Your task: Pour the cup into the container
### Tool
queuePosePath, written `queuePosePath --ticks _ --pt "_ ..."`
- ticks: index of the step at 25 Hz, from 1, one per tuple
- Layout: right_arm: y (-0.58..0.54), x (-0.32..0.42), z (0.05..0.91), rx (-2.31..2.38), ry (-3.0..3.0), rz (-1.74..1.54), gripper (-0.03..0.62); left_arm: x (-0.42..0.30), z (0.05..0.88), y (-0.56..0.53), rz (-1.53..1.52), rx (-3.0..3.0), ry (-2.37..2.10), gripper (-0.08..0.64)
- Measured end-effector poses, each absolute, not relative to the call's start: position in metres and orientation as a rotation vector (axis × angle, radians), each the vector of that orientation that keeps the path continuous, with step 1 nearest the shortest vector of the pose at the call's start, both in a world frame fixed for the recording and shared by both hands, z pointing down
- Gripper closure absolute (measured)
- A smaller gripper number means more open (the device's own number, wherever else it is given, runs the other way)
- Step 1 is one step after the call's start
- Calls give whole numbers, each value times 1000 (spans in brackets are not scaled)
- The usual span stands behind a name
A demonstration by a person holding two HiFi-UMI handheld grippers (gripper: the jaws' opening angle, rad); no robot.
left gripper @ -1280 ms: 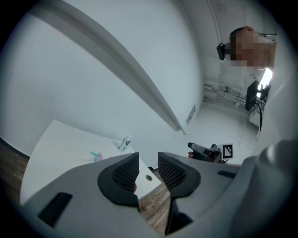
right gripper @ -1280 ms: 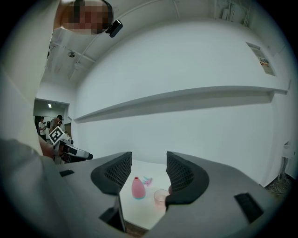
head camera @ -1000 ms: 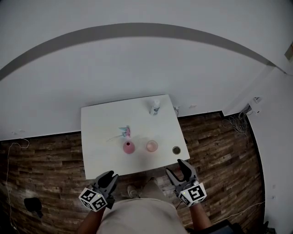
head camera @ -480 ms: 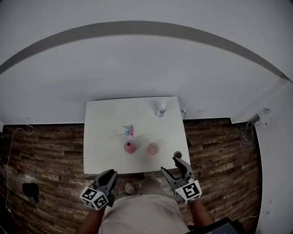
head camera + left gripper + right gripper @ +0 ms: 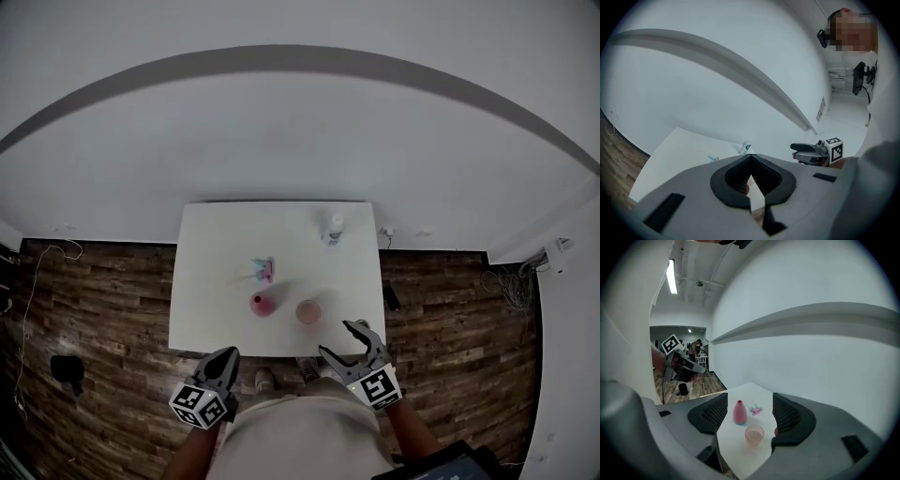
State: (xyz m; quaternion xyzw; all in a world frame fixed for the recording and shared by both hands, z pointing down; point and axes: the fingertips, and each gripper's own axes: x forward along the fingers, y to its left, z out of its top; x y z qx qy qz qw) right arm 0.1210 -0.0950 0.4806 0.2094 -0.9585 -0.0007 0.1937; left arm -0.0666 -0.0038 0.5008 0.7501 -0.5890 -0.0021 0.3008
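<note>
One cup point(image 5: 308, 311), likely light and thin-walled: pinch its mid-wall gently with your right gripper point(image 5: 337, 337), jaws empty and just opening; your left gripper point(image 5: 227, 355) is closed, empty.

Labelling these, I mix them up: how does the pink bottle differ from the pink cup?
The pink bottle is opaque and deeper pink; the cup is translucent and paler. The bottle is taller and tapers to a narrow neck; the cup is low with a wide open mouth. Both stand upright on the white table.
</note>
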Motion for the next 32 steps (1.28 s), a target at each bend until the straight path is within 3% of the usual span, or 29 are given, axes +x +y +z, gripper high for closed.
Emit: queuePosePath --ticks 32 --pt "-154 127 498 307 -2763 -28 311 -38 494 -29 -91 1855 -1825 549"
